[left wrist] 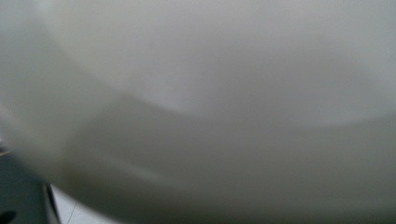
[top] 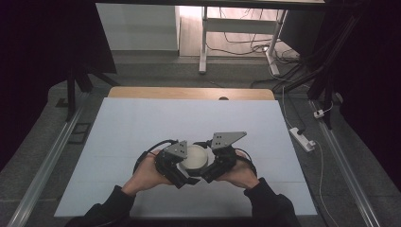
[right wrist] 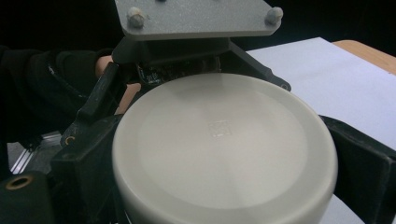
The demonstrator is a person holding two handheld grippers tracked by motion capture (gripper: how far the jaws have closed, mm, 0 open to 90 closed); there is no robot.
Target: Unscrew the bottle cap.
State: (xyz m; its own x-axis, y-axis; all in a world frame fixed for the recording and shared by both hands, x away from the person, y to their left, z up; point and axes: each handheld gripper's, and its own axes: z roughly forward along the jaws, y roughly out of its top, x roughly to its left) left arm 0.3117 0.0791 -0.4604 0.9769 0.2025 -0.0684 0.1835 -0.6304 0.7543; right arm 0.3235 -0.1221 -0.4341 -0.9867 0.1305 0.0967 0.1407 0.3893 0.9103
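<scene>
A white round container (top: 194, 158) with a flat top sits between my two grippers near the front of the table. In the right gripper view the container (right wrist: 224, 149) lies between the two black jaws of my right gripper (right wrist: 219, 191), which press on its sides. My left gripper (top: 182, 165) meets it from the opposite side, and its grey plate (right wrist: 196, 14) and black fingers (right wrist: 100, 95) reach around the far rim. In the left gripper view the container (left wrist: 210, 93) is a blurred white surface right at the lens. The right gripper (top: 210, 165) is level with the left one.
The table is covered by a white sheet (top: 142, 123), with a wooden edge (top: 189, 92) at the back. Metal rails (top: 52, 156) run along both sides. A desk frame and cables (top: 246, 47) stand on the floor beyond, and a power strip (top: 302, 138) lies at the right.
</scene>
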